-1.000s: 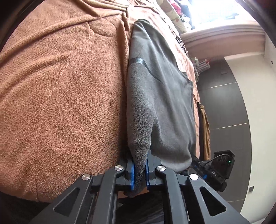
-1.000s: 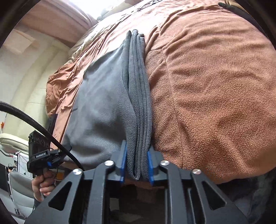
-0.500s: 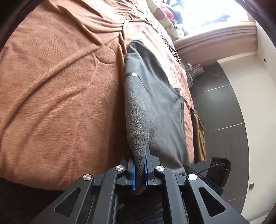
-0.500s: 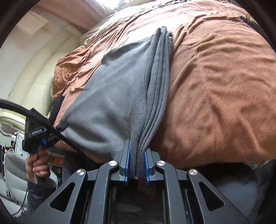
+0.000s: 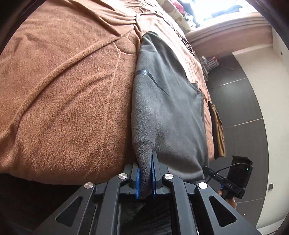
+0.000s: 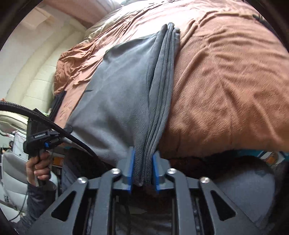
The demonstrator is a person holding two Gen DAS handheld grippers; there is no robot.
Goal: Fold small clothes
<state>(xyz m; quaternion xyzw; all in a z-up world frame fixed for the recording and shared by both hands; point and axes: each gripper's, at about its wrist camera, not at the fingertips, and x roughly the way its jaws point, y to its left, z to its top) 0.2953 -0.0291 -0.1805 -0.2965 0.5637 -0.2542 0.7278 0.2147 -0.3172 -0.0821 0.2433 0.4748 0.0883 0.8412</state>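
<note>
While both claws stay clamped on the grey garment (image 5: 168,112), the right claw (image 6: 142,170) now pinches a thicker bunch, and the left claw (image 5: 145,173) sits lower toward the brown bed (image 5: 63,90).

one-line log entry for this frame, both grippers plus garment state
left gripper: shut on grey garment edge | right gripper: shut on bunched layers | garment: spread on brown blanket | fold: not done

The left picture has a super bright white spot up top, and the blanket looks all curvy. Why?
Left wrist view: window light washes out to white, and the fisheye lens bends the blanket and darkens the corners. Right wrist view: softer light, same bulge, the blanket's right side slightly blurred.
</note>
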